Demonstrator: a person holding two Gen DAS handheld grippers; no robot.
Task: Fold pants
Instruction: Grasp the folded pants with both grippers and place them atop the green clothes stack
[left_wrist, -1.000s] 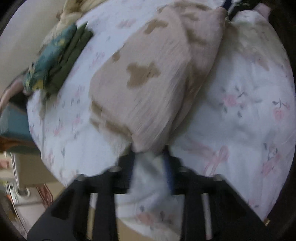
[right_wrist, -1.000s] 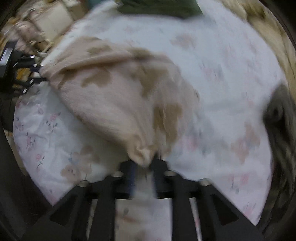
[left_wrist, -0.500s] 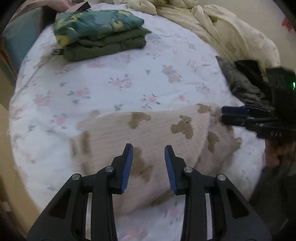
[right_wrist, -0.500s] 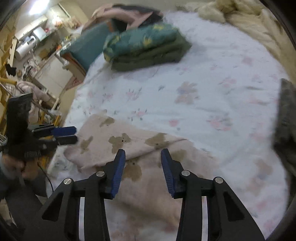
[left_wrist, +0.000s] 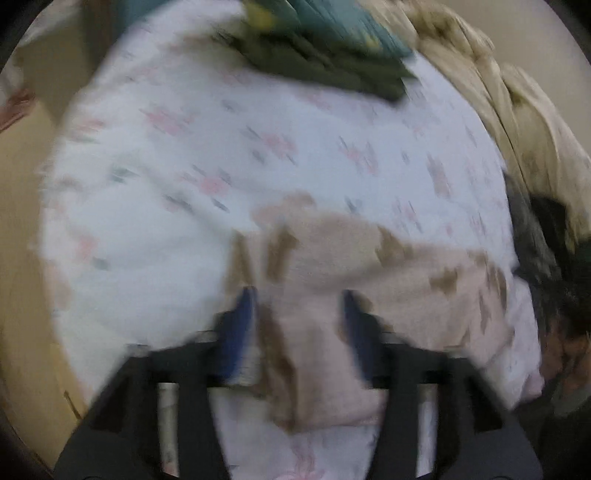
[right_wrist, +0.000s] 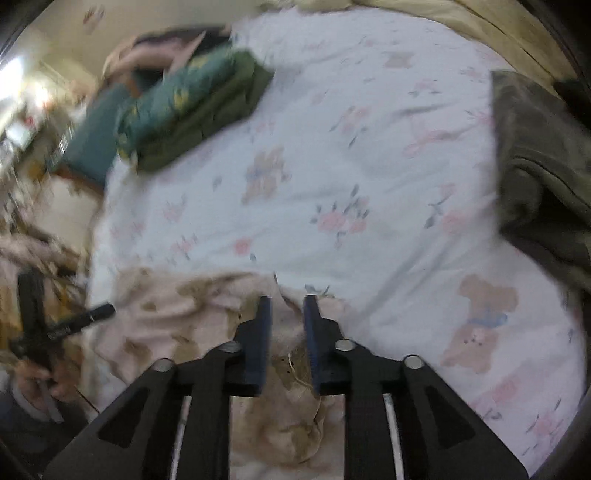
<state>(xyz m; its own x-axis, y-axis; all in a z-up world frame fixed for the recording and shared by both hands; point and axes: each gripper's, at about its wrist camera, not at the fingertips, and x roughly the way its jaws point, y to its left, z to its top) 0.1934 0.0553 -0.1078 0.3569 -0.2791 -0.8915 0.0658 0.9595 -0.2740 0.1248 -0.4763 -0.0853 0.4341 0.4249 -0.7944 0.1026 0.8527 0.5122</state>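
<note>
The pants (left_wrist: 369, 280) are pale pink with brown bear prints and lie folded on the flowered bedsheet (left_wrist: 221, 155). In the blurred left wrist view my left gripper (left_wrist: 299, 306) is open, its blue-padded fingers straddling the left end of the pants. In the right wrist view my right gripper (right_wrist: 287, 306) is open just above the right end of the pants (right_wrist: 288, 398), fabric showing between its fingers. The left gripper (right_wrist: 92, 314) shows at the far left of that view beside the pants.
A folded stack of green and teal clothes (right_wrist: 192, 110) lies at the far side of the bed, also in the left wrist view (left_wrist: 332, 55). A dark grey garment (right_wrist: 535, 166) lies at the right. A cream duvet (left_wrist: 517, 110) is bunched at the back.
Both grippers, which let go of the pants a second ago, have come down closer to the folded pants. The left view has swung and blurred; the left jaws stand wider.
</note>
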